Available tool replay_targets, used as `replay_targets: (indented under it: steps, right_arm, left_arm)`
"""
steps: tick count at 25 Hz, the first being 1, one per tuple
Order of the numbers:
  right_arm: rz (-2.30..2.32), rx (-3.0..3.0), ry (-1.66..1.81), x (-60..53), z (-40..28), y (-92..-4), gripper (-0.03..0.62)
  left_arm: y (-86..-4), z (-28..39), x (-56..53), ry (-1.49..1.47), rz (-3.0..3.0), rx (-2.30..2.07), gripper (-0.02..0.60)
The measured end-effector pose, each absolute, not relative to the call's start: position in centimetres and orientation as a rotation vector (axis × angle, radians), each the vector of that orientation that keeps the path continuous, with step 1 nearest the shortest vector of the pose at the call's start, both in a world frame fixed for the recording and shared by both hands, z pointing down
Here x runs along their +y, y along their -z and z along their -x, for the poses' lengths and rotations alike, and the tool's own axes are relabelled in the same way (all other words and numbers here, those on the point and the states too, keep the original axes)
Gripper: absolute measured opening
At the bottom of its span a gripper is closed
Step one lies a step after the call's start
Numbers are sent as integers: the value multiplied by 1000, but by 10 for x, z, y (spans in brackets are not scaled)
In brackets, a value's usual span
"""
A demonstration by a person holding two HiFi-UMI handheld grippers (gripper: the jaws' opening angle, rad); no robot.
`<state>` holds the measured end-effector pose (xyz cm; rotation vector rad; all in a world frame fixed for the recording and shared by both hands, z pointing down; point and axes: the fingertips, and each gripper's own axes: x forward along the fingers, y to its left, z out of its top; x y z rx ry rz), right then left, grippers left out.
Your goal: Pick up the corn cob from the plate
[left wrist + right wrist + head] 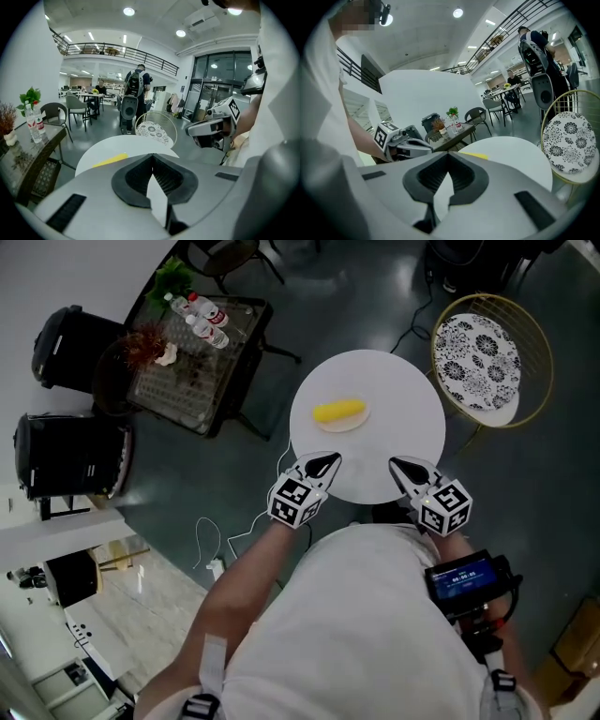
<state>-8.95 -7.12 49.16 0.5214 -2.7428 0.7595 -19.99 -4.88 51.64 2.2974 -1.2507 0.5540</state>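
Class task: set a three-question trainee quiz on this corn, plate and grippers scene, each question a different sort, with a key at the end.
1. True or false: the corn cob lies on the plate on the round white table.
2. What do the left gripper and right gripper hold? A) corn cob B) plate C) nothing
3. Fill in: both grippers' fingers are ___.
Key: 1 true; 2 C; 3 shut.
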Motion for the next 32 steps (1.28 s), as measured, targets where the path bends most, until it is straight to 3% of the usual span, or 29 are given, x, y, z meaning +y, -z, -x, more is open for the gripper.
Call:
replay_targets:
  steps: [16, 32]
  right_arm:
    - [-545, -2693, -888, -126, 69, -535, 6]
    - [-602, -2672, -992, -143, 47, -553, 6]
  left_arm:
    - [-596, 210, -117, -862, -2192, -1123, 8]
    - [-643, 227, -149, -1361, -2157, -926, 9]
